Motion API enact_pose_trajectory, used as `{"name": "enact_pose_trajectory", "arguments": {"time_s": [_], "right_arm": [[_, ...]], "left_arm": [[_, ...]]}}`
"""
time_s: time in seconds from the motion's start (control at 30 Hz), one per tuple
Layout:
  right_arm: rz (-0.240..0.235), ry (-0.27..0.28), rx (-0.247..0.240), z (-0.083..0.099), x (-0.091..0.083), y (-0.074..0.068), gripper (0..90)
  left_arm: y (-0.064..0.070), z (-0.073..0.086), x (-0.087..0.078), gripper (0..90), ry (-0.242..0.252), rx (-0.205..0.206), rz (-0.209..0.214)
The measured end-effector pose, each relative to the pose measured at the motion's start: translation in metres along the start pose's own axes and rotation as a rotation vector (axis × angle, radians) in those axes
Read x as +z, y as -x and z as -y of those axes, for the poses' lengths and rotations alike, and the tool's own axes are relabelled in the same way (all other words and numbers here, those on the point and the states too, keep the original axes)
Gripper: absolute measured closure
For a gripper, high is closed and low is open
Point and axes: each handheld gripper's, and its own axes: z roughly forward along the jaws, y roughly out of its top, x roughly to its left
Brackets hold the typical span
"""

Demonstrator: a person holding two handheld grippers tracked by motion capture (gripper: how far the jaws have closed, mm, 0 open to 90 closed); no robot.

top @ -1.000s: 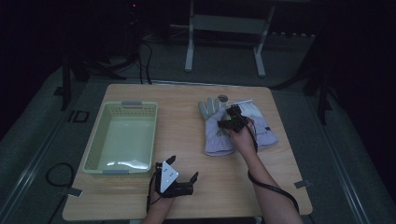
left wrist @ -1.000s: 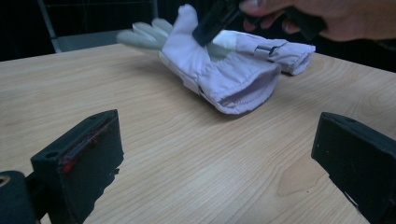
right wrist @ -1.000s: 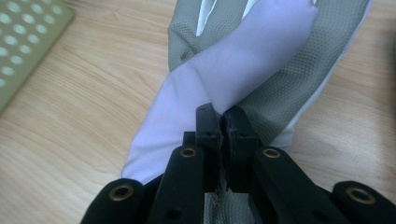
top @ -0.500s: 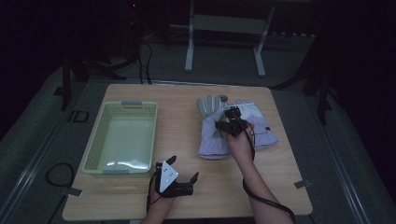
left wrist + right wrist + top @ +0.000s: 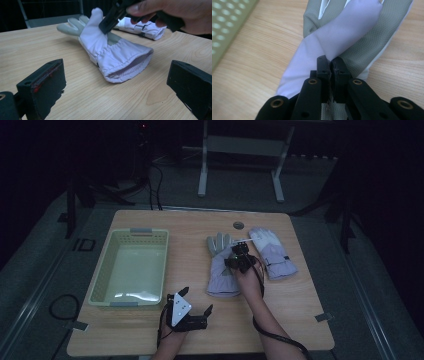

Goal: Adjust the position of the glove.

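Lilac glove (image 5: 223, 270) pinched at thumb fold by right gripper (image 5: 331, 65), jaws nearly closed on fabric. Long axis running away from fingertips, cuff nearest left gripper (image 5: 192, 306), which sits wide open, empty. Basket (image 5: 102, 285) off left.

landmark: basket (image 5: 131, 297), left part of table (image 5: 300, 295)
near glove (image 5: 223, 270): right of basket
far glove (image 5: 274, 254): right of near glove, farther from basket
left gripper (image 5: 192, 312): in front of basket's right corner

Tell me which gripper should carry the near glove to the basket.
Right. The right gripper is already pinched shut on the near glove; the left gripper sits open at the table's front edge, beside the basket.
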Motion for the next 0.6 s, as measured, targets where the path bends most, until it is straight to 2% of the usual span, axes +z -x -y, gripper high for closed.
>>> {"name": "enact_pose_trajectory", "arguments": {"time_s": [0.1, 0.27, 0.37, 0.5, 0.6], "right_arm": [[0.011, -0.021, 0.0, 0.004, 0.012, 0.003, 85.4], [-0.005, -0.025, 0.014, 0.004, 0.012, 0.007, 79.7], [-0.001, -0.023, -0.007, 0.001, 0.004, 0.006, 78.1], [-0.014, 0.003, -0.054, -0.004, -0.01, 0.004, 63.4], [-0.001, 0.02, -0.111, -0.007, -0.022, 0.006, 56.7]], "left_arm": [[0.0, 0.0, 0.0, 2.3, 0.0, 0.0, 0.001], [0.0, 0.0, 0.0, 2.3, -0.001, -0.004, 0.002], [0.0, 0.0, 0.0, 2.3, -0.001, -0.004, 0.002], [-0.001, 0.0, 0.0, 2.3, 0.002, -0.01, 0.004], [-0.001, 0.0, 0.0, 2.3, 0.001, -0.008, 0.004]]}}
